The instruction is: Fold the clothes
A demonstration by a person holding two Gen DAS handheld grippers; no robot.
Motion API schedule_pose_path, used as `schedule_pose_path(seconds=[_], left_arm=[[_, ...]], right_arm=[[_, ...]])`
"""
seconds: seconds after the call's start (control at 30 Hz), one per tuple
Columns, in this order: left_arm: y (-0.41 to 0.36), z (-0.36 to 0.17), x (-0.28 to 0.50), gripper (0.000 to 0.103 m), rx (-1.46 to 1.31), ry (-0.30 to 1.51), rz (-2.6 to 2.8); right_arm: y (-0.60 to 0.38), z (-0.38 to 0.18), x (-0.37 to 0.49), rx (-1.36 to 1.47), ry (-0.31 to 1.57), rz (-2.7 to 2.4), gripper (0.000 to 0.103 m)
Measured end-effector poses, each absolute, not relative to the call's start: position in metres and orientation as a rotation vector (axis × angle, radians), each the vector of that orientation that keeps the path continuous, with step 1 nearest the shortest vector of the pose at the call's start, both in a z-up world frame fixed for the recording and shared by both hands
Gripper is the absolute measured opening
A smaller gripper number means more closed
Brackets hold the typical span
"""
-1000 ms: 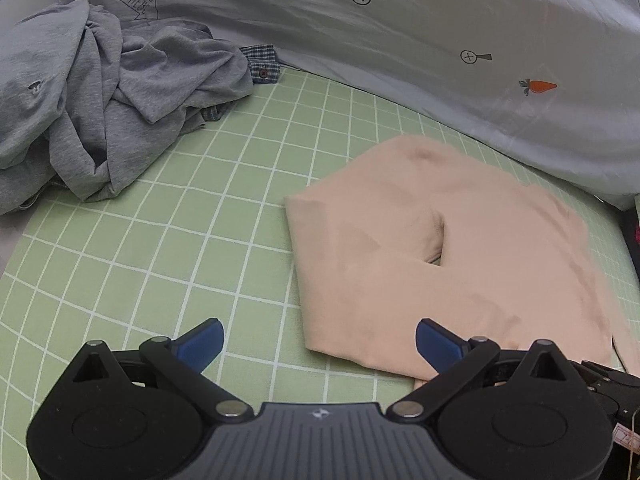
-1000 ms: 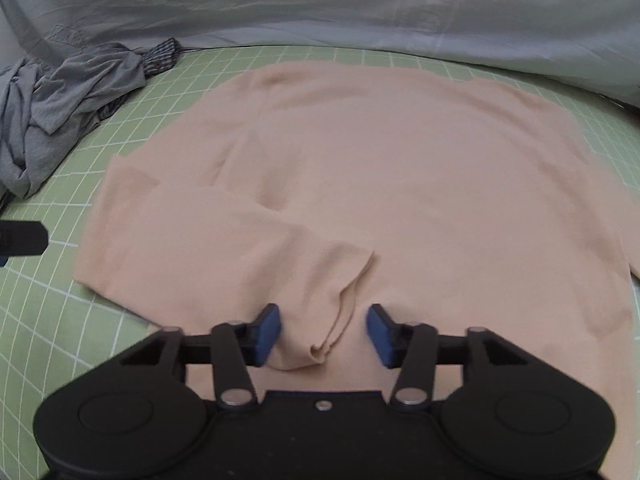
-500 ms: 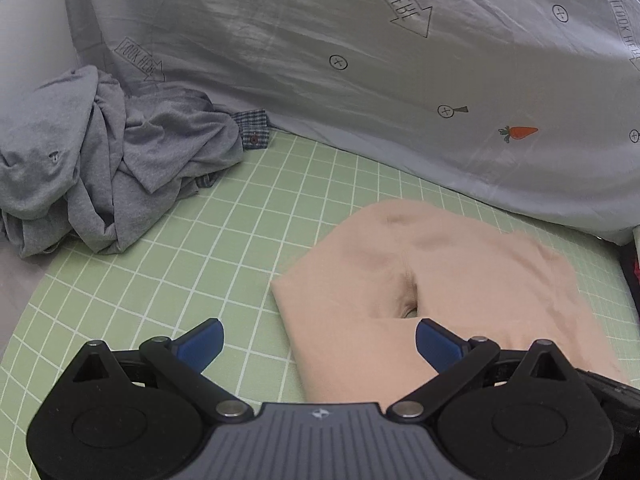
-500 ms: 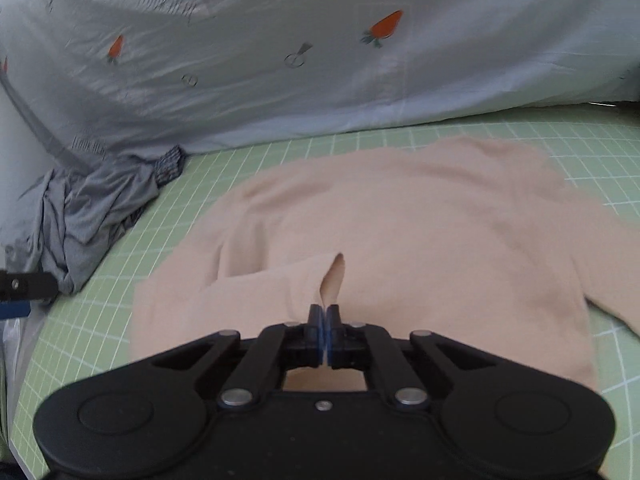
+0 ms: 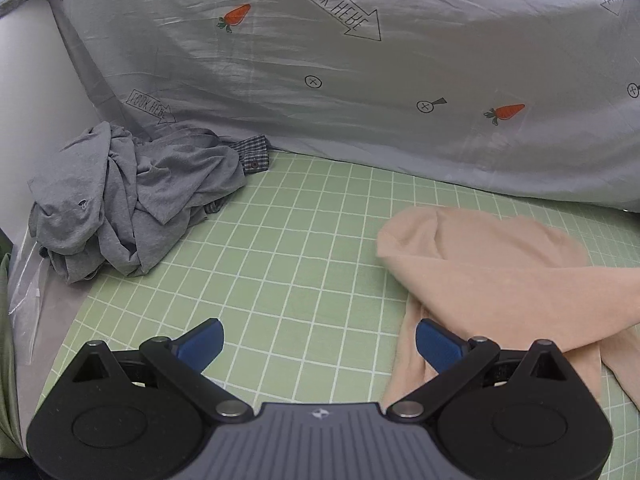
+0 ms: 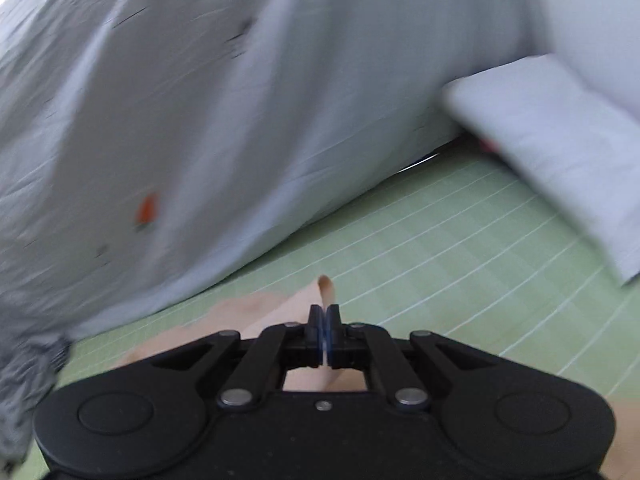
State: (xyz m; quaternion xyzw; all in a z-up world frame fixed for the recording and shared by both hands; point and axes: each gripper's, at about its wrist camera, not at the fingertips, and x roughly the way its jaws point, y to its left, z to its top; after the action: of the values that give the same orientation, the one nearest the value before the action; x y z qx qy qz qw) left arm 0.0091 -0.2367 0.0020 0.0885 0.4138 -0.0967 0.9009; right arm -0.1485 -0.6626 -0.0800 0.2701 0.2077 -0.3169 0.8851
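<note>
We've got the right gripper [image 6: 324,330] pinched tight on a sleeve edge of the peach top [image 5: 492,280] to carry it across the green grid mat [image 5: 304,248] for the fold, left gripper [image 5: 318,340] wide open, holding nothing.

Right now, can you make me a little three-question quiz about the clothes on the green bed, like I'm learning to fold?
1. True or false: the right gripper is shut on the peach long-sleeved top.
2. What lies beside the crumpled grey garment pile: A, a checked cloth piece; B, a red sock?
3. Fill in: the left gripper has its blue pads ____.

Key: 1 true; 2 A; 3 open, holding nothing.
</note>
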Motion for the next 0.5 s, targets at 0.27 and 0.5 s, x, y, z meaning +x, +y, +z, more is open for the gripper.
schedule_pose_path(seconds=[0.27, 0.5], left_arm=[[-0.228, -0.004, -0.010, 0.101, 0.129, 0.893, -0.142], [-0.189, -0.005, -0.018, 0.101, 0.060, 0.854, -0.171]], right_arm=[[-0.700, -0.094, -0.162, 0.466, 0.546, -0.795, 0.032], [-0.599, -0.089, -0.154, 0.405, 0.542, -0.652, 0.103]])
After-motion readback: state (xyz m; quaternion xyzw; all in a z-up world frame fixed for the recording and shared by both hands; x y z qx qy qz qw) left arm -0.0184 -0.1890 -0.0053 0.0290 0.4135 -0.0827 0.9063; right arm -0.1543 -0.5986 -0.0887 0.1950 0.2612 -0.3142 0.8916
